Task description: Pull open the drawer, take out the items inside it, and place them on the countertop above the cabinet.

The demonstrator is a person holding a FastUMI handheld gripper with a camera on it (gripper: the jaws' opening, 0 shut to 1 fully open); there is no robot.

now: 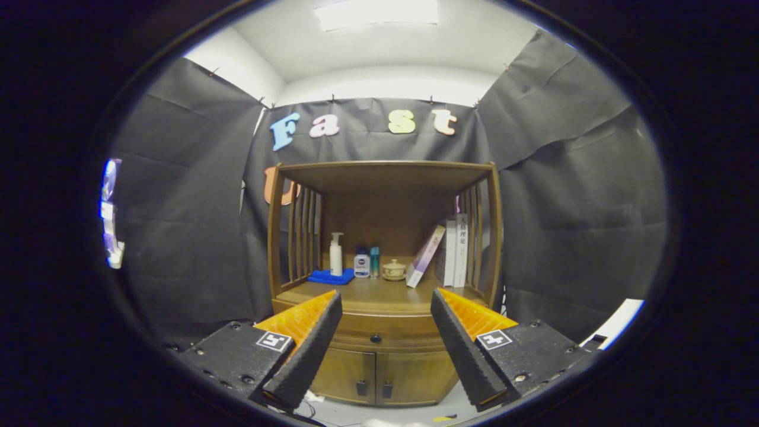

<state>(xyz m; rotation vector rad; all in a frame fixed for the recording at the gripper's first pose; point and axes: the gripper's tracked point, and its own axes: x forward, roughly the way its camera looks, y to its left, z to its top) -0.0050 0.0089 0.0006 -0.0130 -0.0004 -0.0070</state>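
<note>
Gripper: fingers stood wide apart, nothing held; well back from the cabinet, aimed at its front.
Cabinet: wooden, w/ an open shelf bay on top, one drawer band below the countertop, two small doors at the bottom.
Drawer: looked fully shut, flush w/ the cabinet front, just under the countertop; contents couldn't be seen.
Knob: small dark one, mid-drawer, centred between the two fingers from where I stood.
Countertop: right above the drawer; front strip bare, so room for what comes out.
On the countertop, toward the cabinet's back: pump bottle on a blue cloth at the left, two small bottles next to it, a little lidded pot in the middle, books leaning at the right.
Step in hand: approach to the knob, I'd say; task barely begun.
How to do it well: keep the knob centred, go in level, narrow the fingers only once they straddle it, grip both sides, then pull straight out from the cabinet front, no sideways drag.
Risk: knob is small, fingers are broad; a slanted approach could slip off or nudge the doors below.
</note>
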